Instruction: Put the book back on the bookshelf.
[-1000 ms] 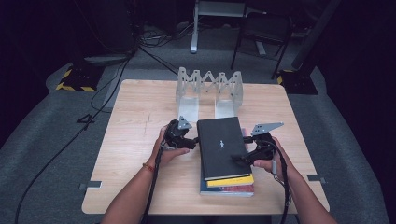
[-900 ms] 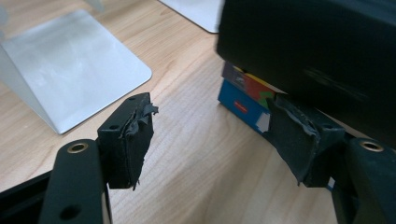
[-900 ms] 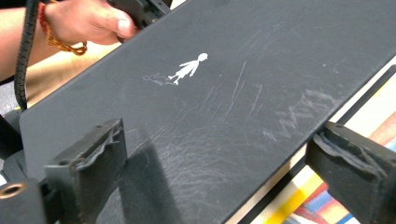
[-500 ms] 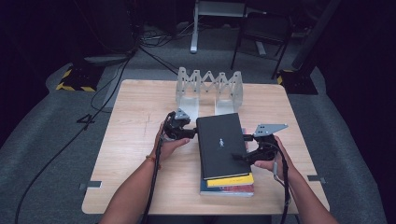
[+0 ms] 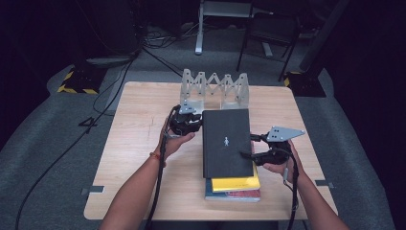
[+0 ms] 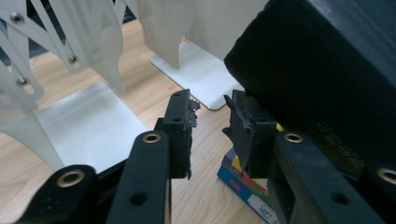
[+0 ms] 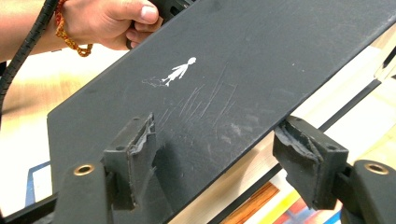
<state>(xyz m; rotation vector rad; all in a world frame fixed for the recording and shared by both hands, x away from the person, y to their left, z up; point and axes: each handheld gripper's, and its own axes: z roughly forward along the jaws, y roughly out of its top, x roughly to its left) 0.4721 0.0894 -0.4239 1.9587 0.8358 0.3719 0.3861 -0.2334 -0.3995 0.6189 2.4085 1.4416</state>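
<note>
Change: since the earlier high views the black book (image 5: 226, 142) has come up at its far, twelve o'clock end, and the left gripper (image 5: 195, 120) has risen with it; both sets of jaws have just been closing.
Black book: top of the stack, tilted, its near end low over the yellow book (image 5: 235, 183); a small white figure is printed on the cover (image 7: 179, 71).
Stack: yellow book and a blue-edged book (image 5: 233, 195) lie flat at six o'clock on the wooden table (image 5: 139, 143).
Rack: an empty white folding book rack (image 5: 214, 89) stands at twelve o'clock, just beyond the lifted edge.
Done: I judge the top book freed from the pile and partly raised.
Left: it is not yet upright nor in the rack; the two lower books lie untouched.
Left gripper: at the book's nine o'clock edge near the far corner. In the left gripper view its jaws stand a narrow gap apart with bare table between the pads (image 6: 185, 122); the right pad lies against the underside of the book's corner (image 6: 322, 70), so it props rather than clamps.
Right gripper: at the three o'clock edge (image 5: 254, 147), jaws wide, one above the cover and one below (image 7: 224, 154); pads straddle the edge, not pressing on it.
Risk: I judge the book could slip, since no pad pinches it.
</note>
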